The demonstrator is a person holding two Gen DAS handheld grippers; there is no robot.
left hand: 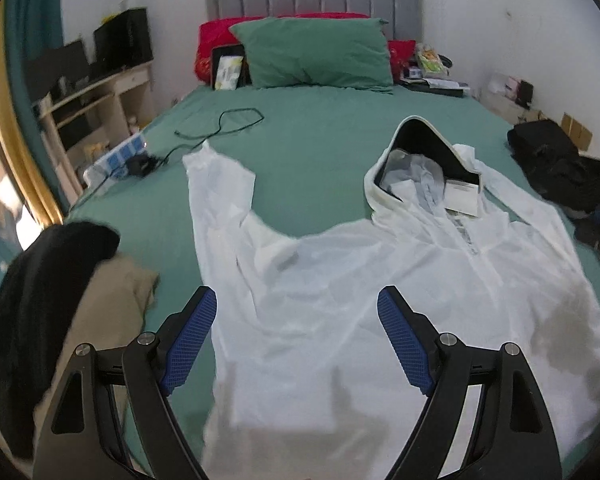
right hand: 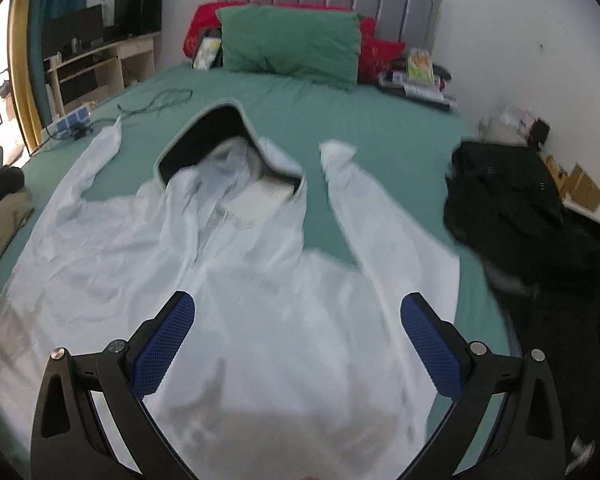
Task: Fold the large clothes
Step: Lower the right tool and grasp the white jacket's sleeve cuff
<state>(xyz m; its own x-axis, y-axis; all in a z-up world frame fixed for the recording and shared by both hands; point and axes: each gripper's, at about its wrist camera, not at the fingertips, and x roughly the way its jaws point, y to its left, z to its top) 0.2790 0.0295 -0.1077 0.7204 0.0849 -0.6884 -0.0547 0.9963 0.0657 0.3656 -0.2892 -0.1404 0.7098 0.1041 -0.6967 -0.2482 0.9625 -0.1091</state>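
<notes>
A large white hooded jacket (left hand: 340, 300) lies spread flat, front up, on the green bed sheet (left hand: 308, 128). Its hood (left hand: 416, 160) has a dark lining and points toward the pillows. Both sleeves lie stretched up the bed. My left gripper (left hand: 296, 320) is open and empty above the jacket's lower left part. In the right wrist view the same jacket (right hand: 260, 280) fills the middle, with its hood (right hand: 228, 148) and right sleeve (right hand: 364, 208). My right gripper (right hand: 296, 320) is open and empty above the jacket's lower right part.
A black and tan pile of clothes (left hand: 60, 300) lies at the bed's left edge. A black garment pile (right hand: 540, 220) lies at the right edge. A black cable (left hand: 228, 124), a power strip (left hand: 116, 160), a green pillow (left hand: 316, 52) and clutter sit near the headboard.
</notes>
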